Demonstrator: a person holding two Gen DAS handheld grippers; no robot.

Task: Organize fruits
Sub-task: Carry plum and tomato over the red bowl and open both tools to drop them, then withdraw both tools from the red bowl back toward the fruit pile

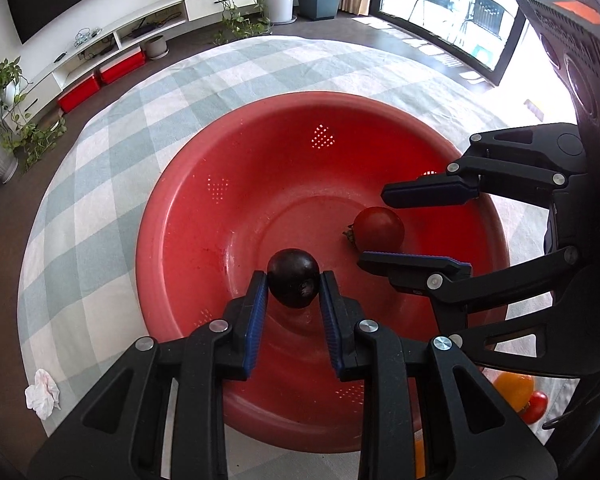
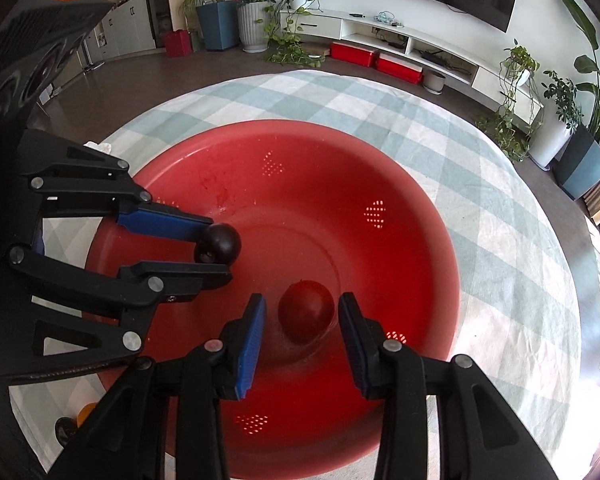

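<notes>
In the centre of both views you see a red colander bowl (image 1: 260, 140) on the checked cloth (image 1: 100, 160) of the worktop. Your left claw (image 1: 293, 280) is clenched on a dark plum (image 1: 293, 283), low inside the bowl. Your right claw (image 2: 302, 312) stands released around a red tomato (image 2: 306, 310) that lies on the bowl floor, the pads not touching it. An orange (image 1: 514, 390) lies outside the bowl, at the lower right of the left view.

Glossy red plastic colander (image 1: 260, 152), matt checked cloth (image 1: 112, 184), smooth shiny dark plum (image 1: 294, 282), crumpled paper tissue (image 1: 42, 394)
</notes>
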